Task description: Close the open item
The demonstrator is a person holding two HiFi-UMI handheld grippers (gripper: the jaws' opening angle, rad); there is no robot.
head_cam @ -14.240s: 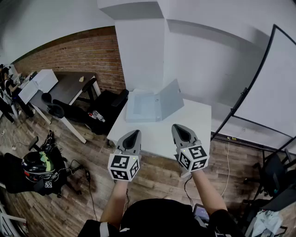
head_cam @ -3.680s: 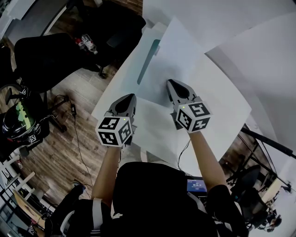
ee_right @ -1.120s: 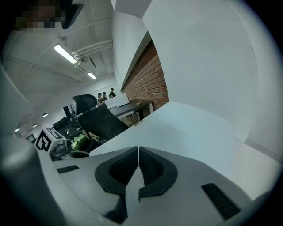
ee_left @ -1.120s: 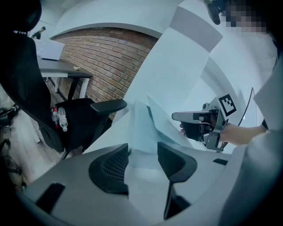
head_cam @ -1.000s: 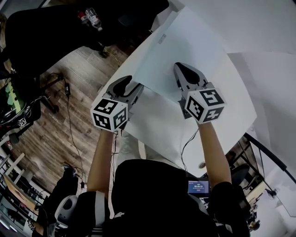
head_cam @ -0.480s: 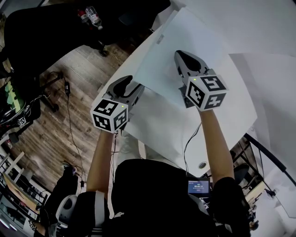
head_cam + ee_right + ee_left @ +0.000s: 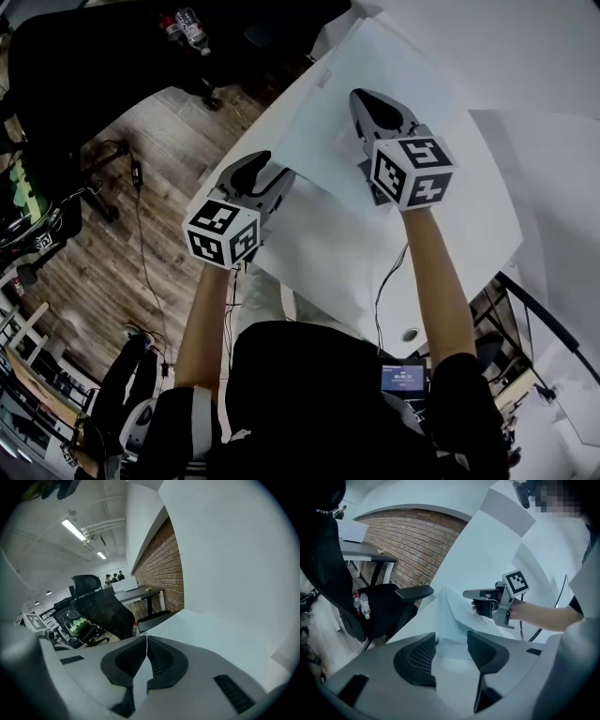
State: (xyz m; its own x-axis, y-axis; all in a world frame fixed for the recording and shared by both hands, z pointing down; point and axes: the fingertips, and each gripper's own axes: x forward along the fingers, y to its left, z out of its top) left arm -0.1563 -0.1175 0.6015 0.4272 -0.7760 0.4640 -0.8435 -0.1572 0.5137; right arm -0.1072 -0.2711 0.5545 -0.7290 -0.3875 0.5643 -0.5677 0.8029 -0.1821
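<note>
Right gripper [image 7: 364, 101], jaws pressed together, seems to push the folder [image 7: 319, 131] lid down; left gripper [image 7: 247, 170] jaws spread; next, press it flat

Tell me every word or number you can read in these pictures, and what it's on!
No text reads clearly here.
Glowing digits on the small dark screen low in the head view: too small to read.
Labels on the clear plastic bottles beside the black office chair: too blurred to read.
Patterns on the marker cubes of the left hand-held gripper and right hand-held gripper: black-and-white squares, no letters.
</note>
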